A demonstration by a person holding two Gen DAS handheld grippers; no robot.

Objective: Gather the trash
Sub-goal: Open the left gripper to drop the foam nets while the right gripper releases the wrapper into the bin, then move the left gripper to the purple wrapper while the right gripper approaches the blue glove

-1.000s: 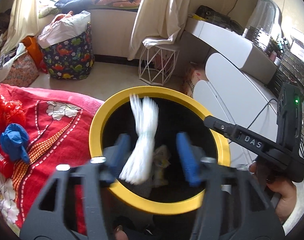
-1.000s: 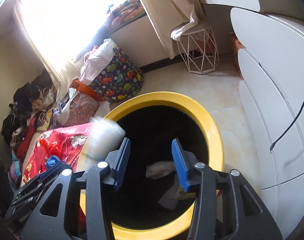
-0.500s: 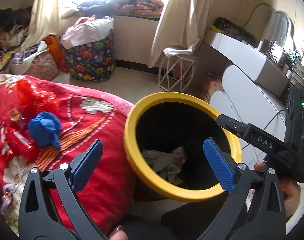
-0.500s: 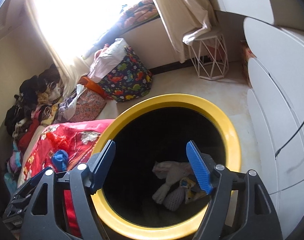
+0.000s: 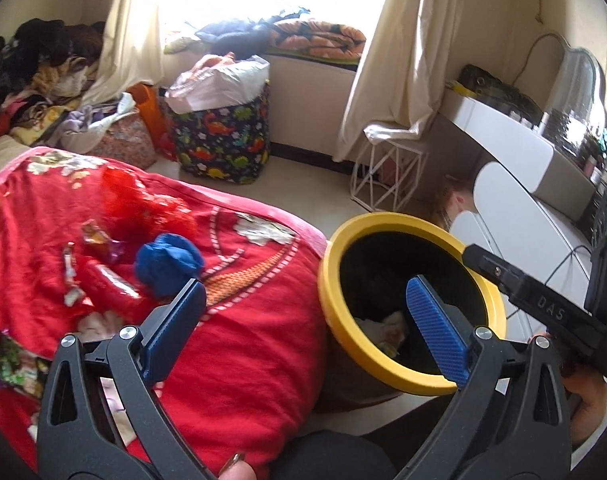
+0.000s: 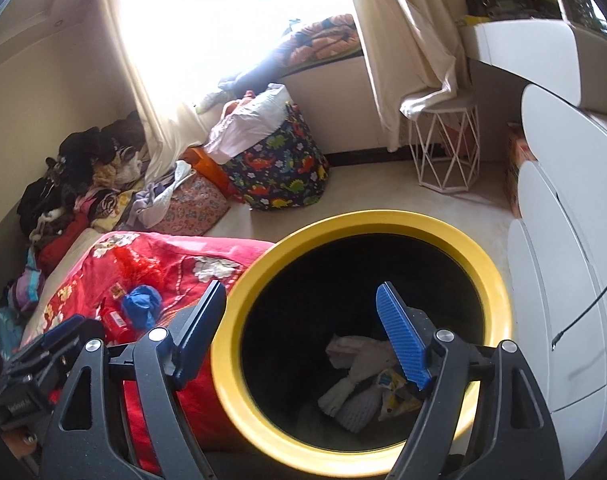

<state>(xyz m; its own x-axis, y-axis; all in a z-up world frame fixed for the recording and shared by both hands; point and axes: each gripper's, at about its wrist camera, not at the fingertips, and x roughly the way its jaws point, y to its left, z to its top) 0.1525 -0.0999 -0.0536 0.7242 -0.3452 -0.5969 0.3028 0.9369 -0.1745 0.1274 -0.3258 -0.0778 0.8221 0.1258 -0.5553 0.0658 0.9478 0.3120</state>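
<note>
Your left tool (image 5: 303,320) hangs spread wide and empty between the red floral blanket (image 5: 255,352) and the yellow-rimmed trash bin (image 5: 387,222), aimed toward the crumpled blue wad (image 5: 167,266) and candy wrappers (image 5: 99,240) lying on the bed. Your right tool (image 6: 303,328), equally splayed and holding nothing, sits over the bin's mouth, where white paper scraps (image 6: 359,392) lie at the bottom.

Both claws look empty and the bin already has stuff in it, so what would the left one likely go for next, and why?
Probably the left gripper should swing toward the blue crumpled wad on the red blanket. Its jaws stand wide open and hold nothing, the wad is the nearest loose piece ahead of it, and the yellow-rimmed bin stands right beside the blanket for the drop.
</note>
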